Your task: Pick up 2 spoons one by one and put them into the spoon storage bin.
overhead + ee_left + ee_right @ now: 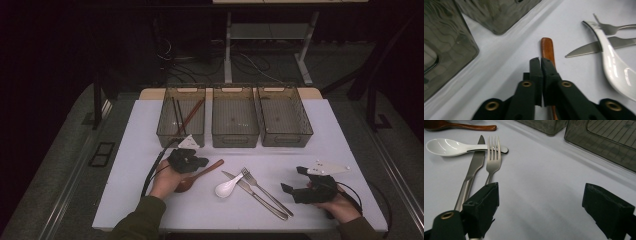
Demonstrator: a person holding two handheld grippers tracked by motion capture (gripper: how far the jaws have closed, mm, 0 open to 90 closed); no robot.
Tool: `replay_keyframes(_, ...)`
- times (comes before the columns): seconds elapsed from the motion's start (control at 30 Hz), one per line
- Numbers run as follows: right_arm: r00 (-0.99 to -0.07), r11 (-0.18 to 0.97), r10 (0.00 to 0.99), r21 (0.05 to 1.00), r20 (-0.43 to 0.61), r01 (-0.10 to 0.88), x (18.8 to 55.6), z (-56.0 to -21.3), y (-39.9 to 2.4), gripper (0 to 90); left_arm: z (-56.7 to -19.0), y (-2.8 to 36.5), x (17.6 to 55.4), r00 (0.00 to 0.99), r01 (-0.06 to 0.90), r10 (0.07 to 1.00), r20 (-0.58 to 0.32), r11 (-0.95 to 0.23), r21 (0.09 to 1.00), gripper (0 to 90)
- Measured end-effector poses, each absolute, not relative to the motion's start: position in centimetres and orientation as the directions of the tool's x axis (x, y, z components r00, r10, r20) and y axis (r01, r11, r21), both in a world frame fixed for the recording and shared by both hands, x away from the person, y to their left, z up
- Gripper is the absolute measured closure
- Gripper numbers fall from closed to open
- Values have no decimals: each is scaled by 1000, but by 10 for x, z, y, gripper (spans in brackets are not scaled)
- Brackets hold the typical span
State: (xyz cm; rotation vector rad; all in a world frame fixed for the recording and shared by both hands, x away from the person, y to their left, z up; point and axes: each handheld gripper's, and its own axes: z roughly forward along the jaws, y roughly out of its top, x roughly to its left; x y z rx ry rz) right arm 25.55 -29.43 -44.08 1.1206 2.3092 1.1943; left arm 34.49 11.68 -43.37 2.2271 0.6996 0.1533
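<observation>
Left gripper [541, 61]: black two-jaw tool, nearest the left gripper view's lens; jaws clenched pad to pad, nothing seen pinched between them. Seen in the high view [200, 162] at 7 o'clock of the table, pointing toward 3 o'clock.
Wooden spoon [547, 48]: reddish-brown, long-handled; handle is seen passing under the clenched jaws, tip emerging just beyond them at 12 o'clock. Contact between pads and handle cannot be told. In the high view [207, 171] it lies flat, bowl by the left hand, handle toward 2 o'clock.
Right gripper [540, 206]: black two-jaw tool, jaws released and spread wide over bare tabletop, nothing between them. High view [294, 181]: held at 4 o'clock of the table, well apart from the wooden spoon.
White ceramic soup spoon [227, 187]: at 6 o'clock of the table; its handle is laid across the knife blade.
Steel table knife [255, 195]: diagonal, tip toward 10 o'clock, just beside the fork.
Steel fork [262, 189]: parallel to the knife, tines toward 10 o'clock.
Three smoked translucent plastic bins [235, 122]: set in a row at 12 o'clock of the table.
Dark chopsticks [177, 116]: placed in the bin at the 9 o'clock end of the row.
White tabletop [325, 135]: everything listed rests on it.
</observation>
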Motion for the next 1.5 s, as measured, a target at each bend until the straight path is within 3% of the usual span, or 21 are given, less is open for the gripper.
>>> replay_keyframes(0.13, -649, 345, 757, 797, 76, 496, 255, -440, -295, 142, -429, 124, 336, 843, 428, 526, -112, -530, 732, 773)
replay_keyframes(0.33, -650, 347, 756, 797, 75, 495, 254, -440, -294, 142, -420, 137, 323, 837, 422, 537, -104, -514, 747, 567)
replay_keyframes(0.57, -650, 344, 756, 799, 76, 494, 255, -440, -295, 142, -418, 152, 309, 815, 438, 568, -115, -474, 764, 408)
replay_keyframes(1.03, -650, 346, 756, 796, 77, 497, 256, -440, -293, 142, -430, 181, 283, 789, 472, 602, -121, -469, 747, 368)
replay_keyframes(1.5, -656, 355, 751, 795, 71, 492, 255, -440, -292, 142, -441, 176, 285, 804, 484, 584, -111, -535, 692, 400)
